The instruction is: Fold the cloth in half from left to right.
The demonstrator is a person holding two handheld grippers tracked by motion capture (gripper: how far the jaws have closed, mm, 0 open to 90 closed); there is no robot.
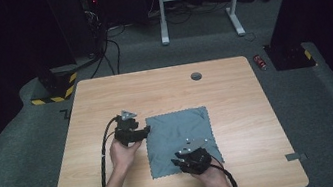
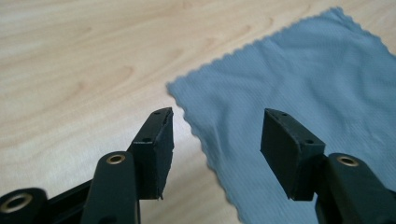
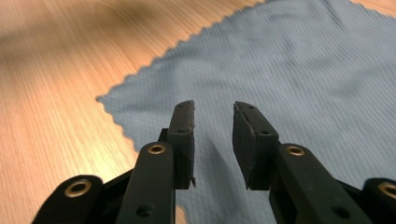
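Left tongs point(image 2: 216, 140) spread over cloth point(image 1: 179, 139) left edge; right tongs point(image 3: 213, 140) narrowly parted, gripping nothing. You're at approach step; next, lower both and pinch edge.

Light falls from above onto the table point(image 1: 162, 81), which stands bright while the room around it sinks into near black. The high view is soft and slightly grainy. In the right gripper view the far wood smears with blur; shadows stay faint.

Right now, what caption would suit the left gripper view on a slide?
Open left tool poised over the scalloped corner of a blue-grey cloth on a wooden table.
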